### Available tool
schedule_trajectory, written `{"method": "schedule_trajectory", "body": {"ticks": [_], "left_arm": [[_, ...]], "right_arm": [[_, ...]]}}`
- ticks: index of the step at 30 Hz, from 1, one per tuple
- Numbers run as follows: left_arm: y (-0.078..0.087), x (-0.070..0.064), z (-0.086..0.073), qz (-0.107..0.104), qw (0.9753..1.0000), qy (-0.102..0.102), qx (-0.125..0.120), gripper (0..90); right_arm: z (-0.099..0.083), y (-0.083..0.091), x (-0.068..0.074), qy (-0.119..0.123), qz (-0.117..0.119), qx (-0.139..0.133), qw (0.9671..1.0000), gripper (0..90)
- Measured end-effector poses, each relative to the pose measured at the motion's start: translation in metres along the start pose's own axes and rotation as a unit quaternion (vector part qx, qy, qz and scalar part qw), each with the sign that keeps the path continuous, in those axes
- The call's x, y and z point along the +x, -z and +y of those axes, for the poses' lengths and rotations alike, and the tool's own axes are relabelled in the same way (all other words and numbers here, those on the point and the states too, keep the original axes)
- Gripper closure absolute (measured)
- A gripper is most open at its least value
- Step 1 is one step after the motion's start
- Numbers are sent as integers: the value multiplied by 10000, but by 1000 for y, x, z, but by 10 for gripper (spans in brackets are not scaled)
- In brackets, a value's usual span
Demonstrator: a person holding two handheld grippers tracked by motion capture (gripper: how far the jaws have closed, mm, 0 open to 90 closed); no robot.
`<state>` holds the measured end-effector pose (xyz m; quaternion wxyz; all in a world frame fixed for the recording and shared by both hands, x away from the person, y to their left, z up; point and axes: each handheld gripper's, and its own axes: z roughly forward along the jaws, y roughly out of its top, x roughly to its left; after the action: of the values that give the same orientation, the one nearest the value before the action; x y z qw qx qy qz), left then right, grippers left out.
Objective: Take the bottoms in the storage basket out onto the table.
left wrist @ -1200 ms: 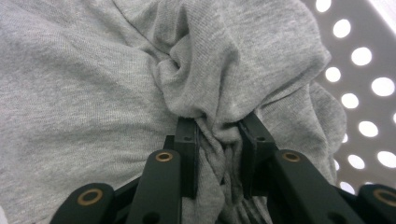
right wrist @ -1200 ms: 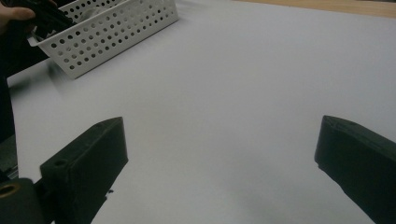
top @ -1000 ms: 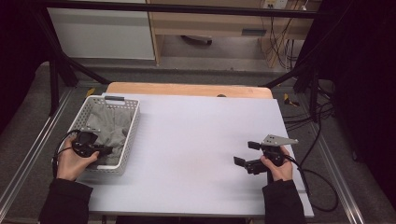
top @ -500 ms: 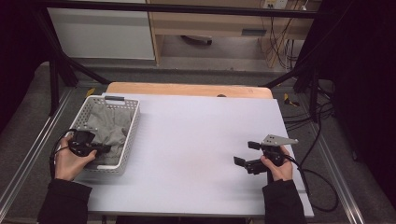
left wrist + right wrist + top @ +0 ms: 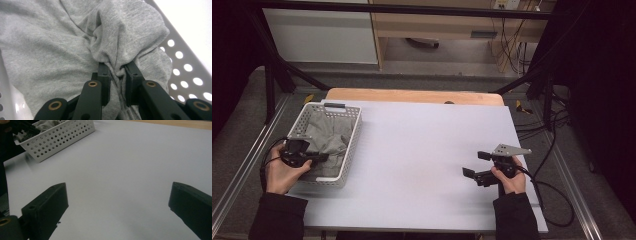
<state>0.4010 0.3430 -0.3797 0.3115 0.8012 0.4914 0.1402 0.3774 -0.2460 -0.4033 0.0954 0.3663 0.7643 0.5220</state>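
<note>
White tabletop with my left gripper pinching a fold of grey cloth inside the perforated basket, my right gripper held wide apart over bare surface; lifting may drag the light basket along.

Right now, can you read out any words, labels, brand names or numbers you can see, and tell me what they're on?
None can be read: the white perforated basket, the grey garment, the white table and both grippers carry no visible text.
</note>
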Motion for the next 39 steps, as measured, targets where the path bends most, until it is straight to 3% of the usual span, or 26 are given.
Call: {"method": "schedule_trajectory", "body": {"ticks": [17, 39], "left_arm": [[13, -3, 2, 2, 9998, -60, -168, 775], [28, -4, 3, -12, 9990, 9, -449, 778]], "right_arm": [[0, 0, 0, -12, 10, -14, 10000, 29], [0, 0, 0, -11, 19, -10, 10000, 29]]}}
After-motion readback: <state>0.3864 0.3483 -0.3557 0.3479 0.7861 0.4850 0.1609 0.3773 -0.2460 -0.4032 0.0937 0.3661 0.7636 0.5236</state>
